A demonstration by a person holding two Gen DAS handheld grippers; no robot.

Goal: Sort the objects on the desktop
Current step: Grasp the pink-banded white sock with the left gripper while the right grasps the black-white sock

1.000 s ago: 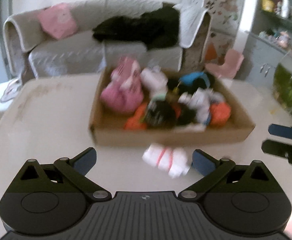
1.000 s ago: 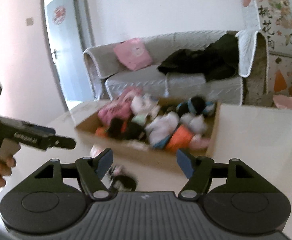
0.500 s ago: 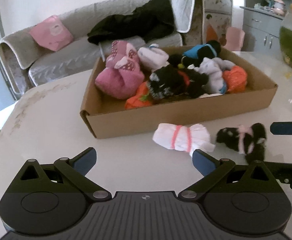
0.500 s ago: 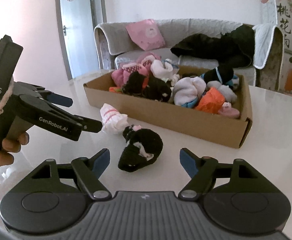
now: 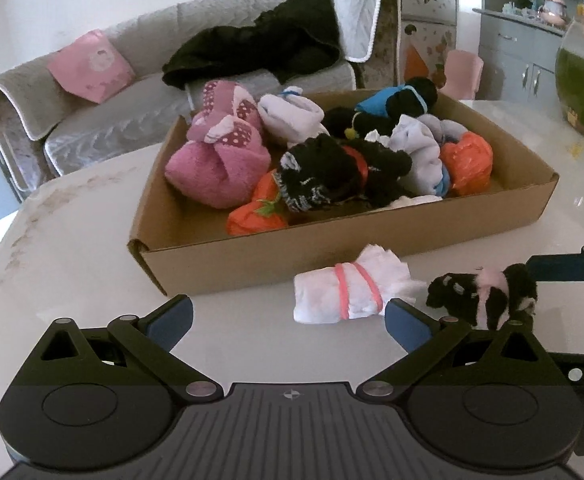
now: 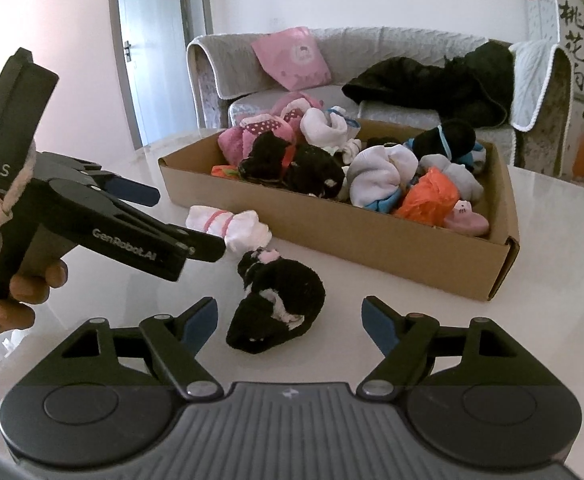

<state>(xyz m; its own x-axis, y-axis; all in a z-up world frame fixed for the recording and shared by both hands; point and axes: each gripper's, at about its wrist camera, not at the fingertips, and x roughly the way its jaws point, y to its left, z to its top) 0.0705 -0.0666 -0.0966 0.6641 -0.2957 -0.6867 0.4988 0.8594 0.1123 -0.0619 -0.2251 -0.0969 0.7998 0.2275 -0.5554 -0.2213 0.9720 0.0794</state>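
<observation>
Two tools low over the worktop, each lined up on its own sock bundle. Left tool spread wide and empty, nothing touching the blue pads; white bundle with its pink bands just ahead of the right-hand pad, lying just in front of the box wall. Off-centre for now, so probably a small shift across needed before any squeeze. Right tool also empty, jaws just been opening, now broad enough to straddle the black-and-pink bundle, which sits on the worktop between the two pads, nearer the left one, touching neither. Wide stance makes sense: a fat, soft roll, better swallowed whole than pinched at an edge.

Cardboard box behind both bundles, open-topped, heaped with more rolled socks in pink, white, black, orange and blue. Looks like the source or the destination of the sorting; cannot tell which from here. The two loose bundles lie near each other, white one closer to the box, black one nearer the edge, one for each tool.

Left tool visible from the right view too, hand wrapped round its handle, fingers angled down toward the white bundle. Close quarters, so some risk of the two tools bumping.
</observation>
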